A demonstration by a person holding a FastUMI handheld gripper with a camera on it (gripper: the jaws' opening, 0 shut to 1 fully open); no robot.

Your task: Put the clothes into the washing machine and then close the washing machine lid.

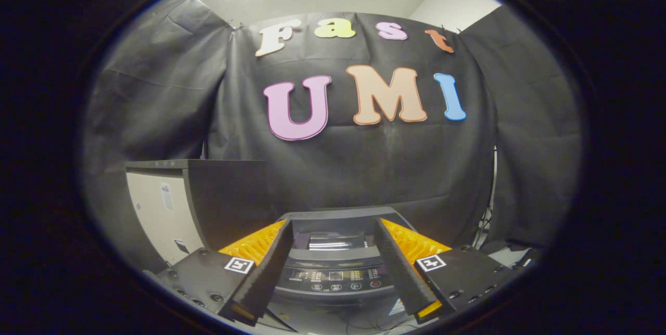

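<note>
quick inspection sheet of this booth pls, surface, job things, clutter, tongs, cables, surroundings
surface: nothing seen
job's things: washer just ahead of the tongs, its control panel facing them; whether the lid is shut cannot be told; clothes nothing seen
clutter: nothing seen
grippers: tongs open, nothing between the fingers
cables: dark cables hang beside the washer along the cloth wall
surroundings: black cloth wall behind the washer; cabinet with a pale side beside it

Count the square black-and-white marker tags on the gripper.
2. One marker tag sits on the gripper's left side, the other marker tag on its right; jaws open, washing machine between them.
</note>
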